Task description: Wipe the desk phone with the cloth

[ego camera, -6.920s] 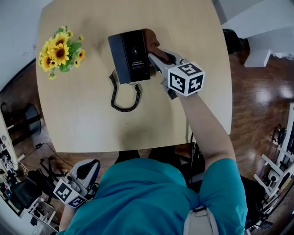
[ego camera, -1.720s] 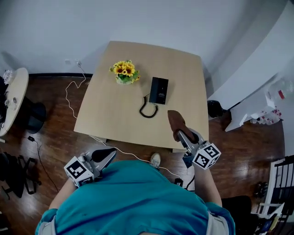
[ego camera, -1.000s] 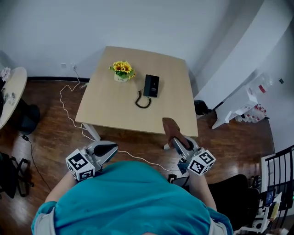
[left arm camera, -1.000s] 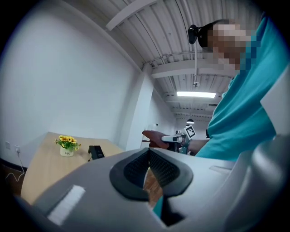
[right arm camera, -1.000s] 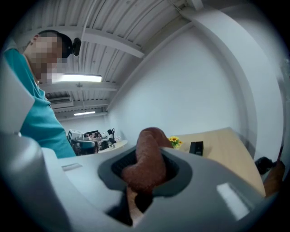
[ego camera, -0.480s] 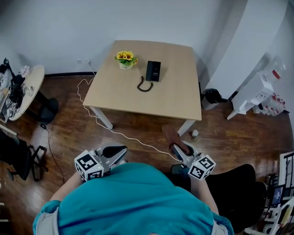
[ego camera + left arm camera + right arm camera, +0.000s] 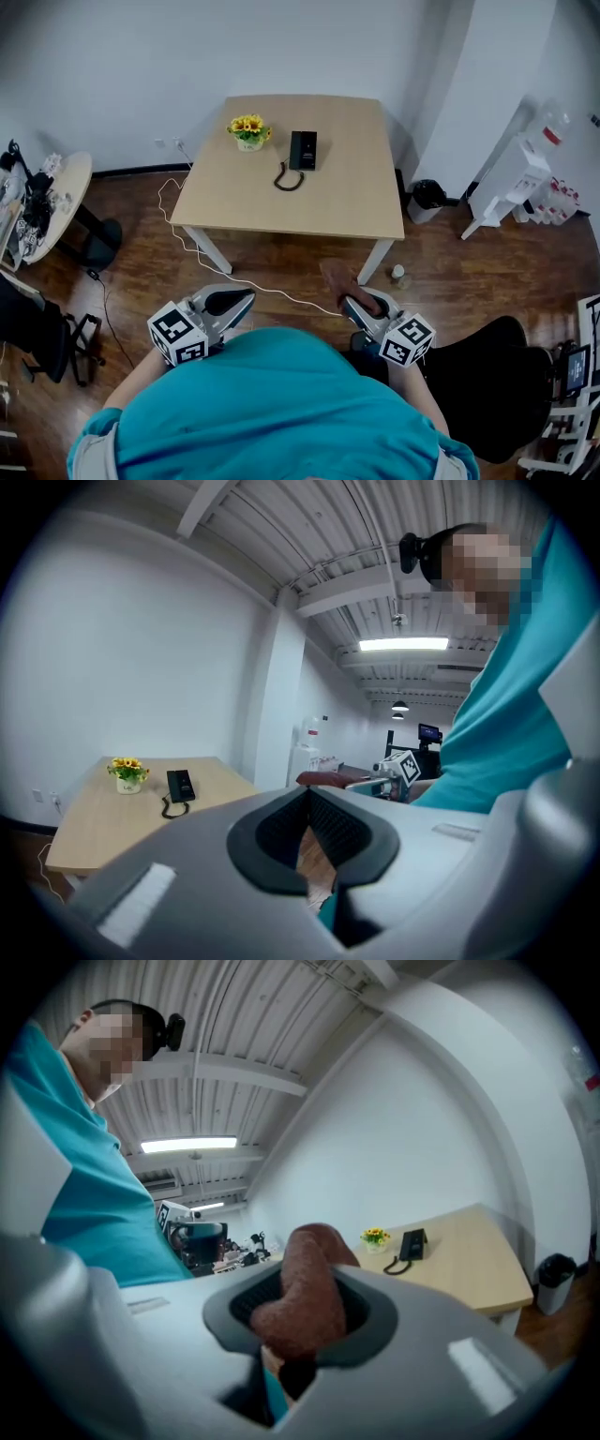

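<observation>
The phone (image 7: 302, 150) lies toward the far side of the bench (image 7: 328, 202). Its coiled cord (image 7: 287, 179) curls just in front of it, and a pot of yellow flowers (image 7: 247, 129) stands just to its left. The brown cloth (image 7: 336, 277) is well apart from the phone, off the bench and over the wooden floor (image 7: 281, 253). My right hand-held gripper (image 7: 356, 302) has it pinched, jaws closed on its lower end so the rest sticks up past them. My left hand-held gripper (image 7: 236, 298) hangs near my body, jaws brought together with nothing between them. A black chair (image 7: 487, 361) stands at my right.
</observation>
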A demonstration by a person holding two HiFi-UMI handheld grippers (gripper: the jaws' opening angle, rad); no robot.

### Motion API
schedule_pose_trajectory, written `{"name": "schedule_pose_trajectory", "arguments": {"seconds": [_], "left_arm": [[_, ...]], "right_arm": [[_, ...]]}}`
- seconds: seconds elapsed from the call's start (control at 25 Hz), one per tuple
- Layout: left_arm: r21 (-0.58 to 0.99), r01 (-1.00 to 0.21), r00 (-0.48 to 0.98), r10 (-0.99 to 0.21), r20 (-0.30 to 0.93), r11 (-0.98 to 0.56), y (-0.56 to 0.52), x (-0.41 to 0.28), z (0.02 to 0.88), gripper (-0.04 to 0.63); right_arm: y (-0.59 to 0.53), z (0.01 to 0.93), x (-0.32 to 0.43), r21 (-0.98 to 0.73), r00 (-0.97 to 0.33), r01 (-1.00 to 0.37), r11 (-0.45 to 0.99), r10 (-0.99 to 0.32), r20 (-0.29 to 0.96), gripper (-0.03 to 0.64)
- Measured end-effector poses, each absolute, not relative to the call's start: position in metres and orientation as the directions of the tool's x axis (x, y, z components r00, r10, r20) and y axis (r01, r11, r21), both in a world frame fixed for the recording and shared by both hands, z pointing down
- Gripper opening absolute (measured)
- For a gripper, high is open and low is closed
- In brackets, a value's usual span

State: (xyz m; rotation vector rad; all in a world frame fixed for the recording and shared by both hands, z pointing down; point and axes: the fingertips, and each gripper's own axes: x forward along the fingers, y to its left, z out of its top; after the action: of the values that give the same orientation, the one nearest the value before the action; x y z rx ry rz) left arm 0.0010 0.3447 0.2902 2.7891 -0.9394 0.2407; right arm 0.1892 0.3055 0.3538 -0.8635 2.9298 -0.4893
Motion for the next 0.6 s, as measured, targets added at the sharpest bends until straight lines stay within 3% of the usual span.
{"name": "schedule_pose_trajectory", "arguments": {"seconds": [0.4,0.6], "left_arm": [[0.169,-0.651,0.76,-0.634,0.146,-0.74,0.34,-0.094,0.291,0.006],[0.197,-0.615,0.788,-0.607,0.107,-0.764,0.336,-0.108,0.292,0.006]], "right_arm": [[0.312,0.337,0.119,-0.326,-0.825,-0.548,0.771,-0.562,0.058,0.084],[0.31,0.329,0.099,-0.32,-0.8,-0.587,0.743,-0.593,0.092,0.081]]}}
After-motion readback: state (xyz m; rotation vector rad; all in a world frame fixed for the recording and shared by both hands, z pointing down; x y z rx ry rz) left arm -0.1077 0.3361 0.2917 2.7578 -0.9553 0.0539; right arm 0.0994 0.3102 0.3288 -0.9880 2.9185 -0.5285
